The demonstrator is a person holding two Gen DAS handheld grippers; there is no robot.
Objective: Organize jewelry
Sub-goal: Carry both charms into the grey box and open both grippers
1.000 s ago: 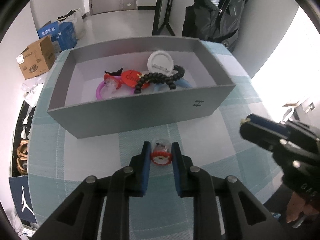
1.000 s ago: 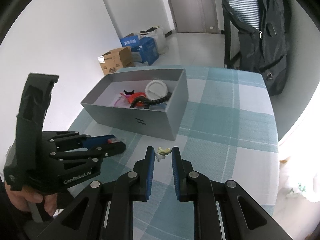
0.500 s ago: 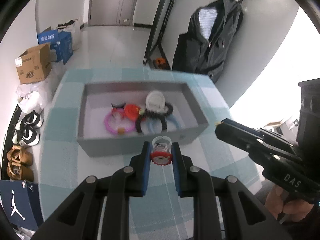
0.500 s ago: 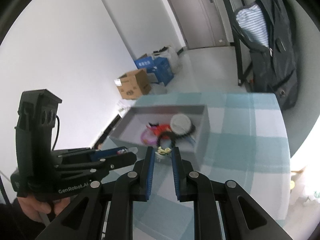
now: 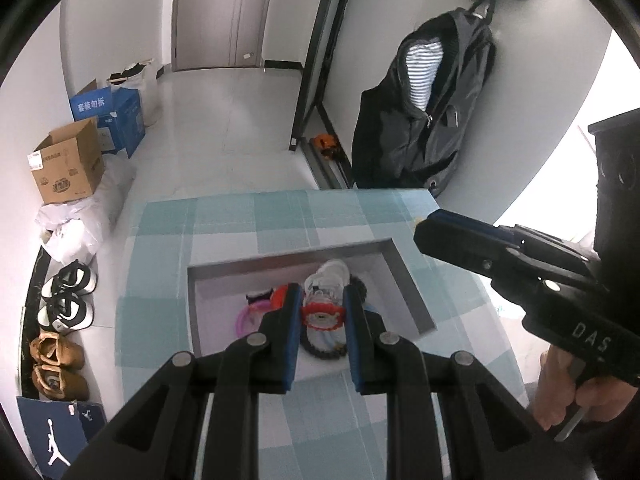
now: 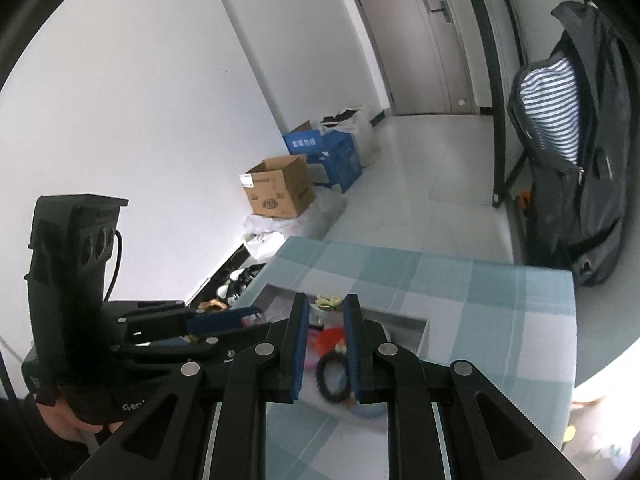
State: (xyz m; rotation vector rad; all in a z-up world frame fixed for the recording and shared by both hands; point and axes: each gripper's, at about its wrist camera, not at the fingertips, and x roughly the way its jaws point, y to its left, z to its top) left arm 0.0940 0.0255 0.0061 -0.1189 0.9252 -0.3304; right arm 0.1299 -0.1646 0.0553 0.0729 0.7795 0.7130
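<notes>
Partly hidden, a red trinket [image 5: 321, 317] sits clamped in the left hand-held gripper [image 5: 321, 312].

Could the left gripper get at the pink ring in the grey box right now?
Probably not yet: the left gripper is shut on the red-rimmed trinket. The pink ring lies uncovered in the open-topped grey box, so access looks free once emptied.

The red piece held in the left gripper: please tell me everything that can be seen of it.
The red piece is small and looks like plastic: a red scalloped ring around a pale centre, with a clear rounded part above it. The left gripper is shut on it, its blue-padded fingers pressing both sides. It is held up in the air over the open grey box, touching nothing else. Finer detail is too small to tell.
</notes>
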